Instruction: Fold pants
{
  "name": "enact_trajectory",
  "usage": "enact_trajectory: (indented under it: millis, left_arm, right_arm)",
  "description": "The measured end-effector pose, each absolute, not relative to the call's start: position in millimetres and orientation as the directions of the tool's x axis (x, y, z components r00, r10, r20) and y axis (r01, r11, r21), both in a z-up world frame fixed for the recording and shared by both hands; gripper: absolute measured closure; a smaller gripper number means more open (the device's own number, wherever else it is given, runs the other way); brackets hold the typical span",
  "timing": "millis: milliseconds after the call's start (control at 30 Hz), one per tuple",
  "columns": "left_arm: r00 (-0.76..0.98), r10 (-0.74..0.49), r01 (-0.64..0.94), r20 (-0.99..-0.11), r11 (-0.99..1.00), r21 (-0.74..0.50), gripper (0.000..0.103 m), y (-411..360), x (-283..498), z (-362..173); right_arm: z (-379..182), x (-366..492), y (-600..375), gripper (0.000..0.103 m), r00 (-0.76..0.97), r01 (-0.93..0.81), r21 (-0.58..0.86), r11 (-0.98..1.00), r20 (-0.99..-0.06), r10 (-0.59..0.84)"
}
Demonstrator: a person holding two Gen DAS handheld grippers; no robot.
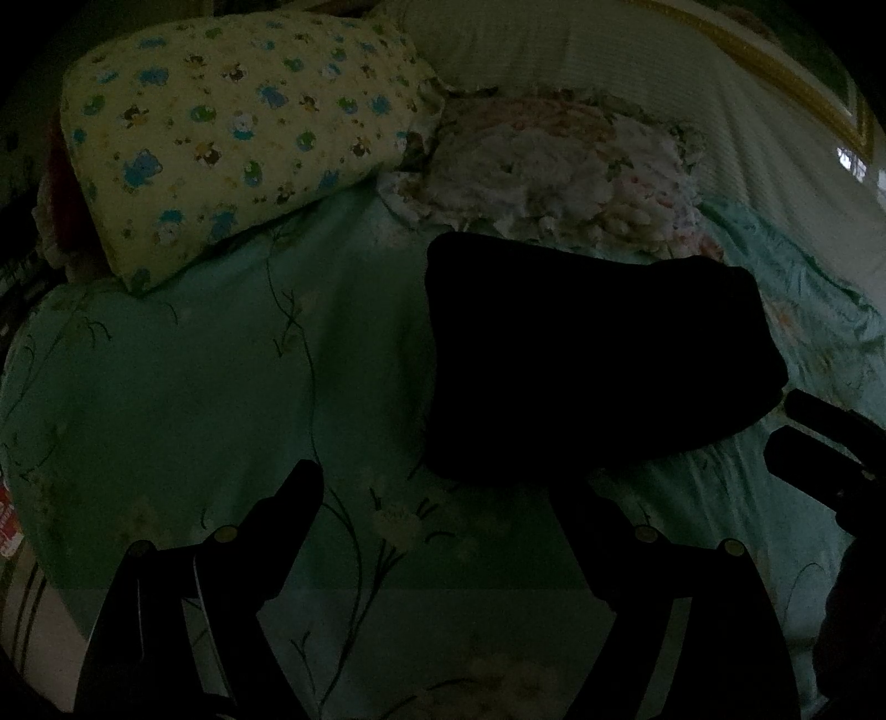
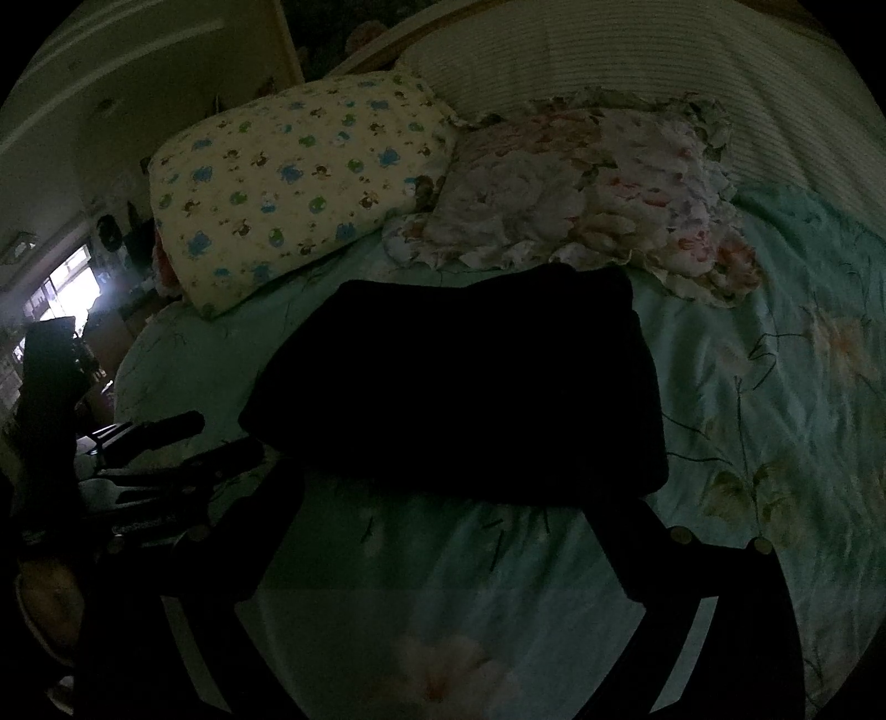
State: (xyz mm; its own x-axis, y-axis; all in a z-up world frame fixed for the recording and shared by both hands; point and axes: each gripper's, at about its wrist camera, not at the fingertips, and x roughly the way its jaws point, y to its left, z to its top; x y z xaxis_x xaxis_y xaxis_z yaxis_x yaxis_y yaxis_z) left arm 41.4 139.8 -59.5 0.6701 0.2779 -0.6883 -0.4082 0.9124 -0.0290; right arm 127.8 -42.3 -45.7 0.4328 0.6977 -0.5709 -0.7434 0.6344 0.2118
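Black pants (image 1: 598, 354), folded into a compact rectangle, flat on the mint-green floral bedsheet (image 1: 221, 360). Centre-right of the left wrist frame; centre of the right wrist frame (image 2: 459, 387). Too dark to make out seams or waistband.

Left gripper (image 1: 443, 498) at the bottom of its own frame, jaws spread wide, nothing between them but sheet. Left finger over bare sheet; right finger tip lost against the near edge of the pants, contact impossible to judge. Same gripper seen from the side at the left of the right wrist frame (image 2: 221, 443), fingers apart, tips just beside the left edge of the pants.

Right gripper (image 2: 443, 493) at the bottom of its own frame, jaws wide open, holding nothing; both finger tips merge into the dark near edge of the pants, touching or not unclear. In the left wrist frame, at the right edge (image 1: 786, 426), tips near the lower right corner of the pants.

Beyond the pants, upper frame: yellow animal-print pillow (image 1: 232, 144) at upper left, pink floral ruffled pillow (image 1: 565, 166) beside it, touching the far edge of the pants. Striped pale cover (image 2: 609, 50) behind both. Bright window (image 2: 77, 288) at far left of the right wrist frame.
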Motion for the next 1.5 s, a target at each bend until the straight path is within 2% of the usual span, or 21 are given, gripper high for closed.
enact_trajectory:
  millis: [1500]
  left_arm:
    - [0.686,0.302,-0.419,-0.662,0.908,-0.021,0.017,130.8,37.6,-45.4]
  right_arm:
    - [-38.7,127.0,-47.8,0.004,0.455,-0.724,0.236,0.649,-0.544,0.705]
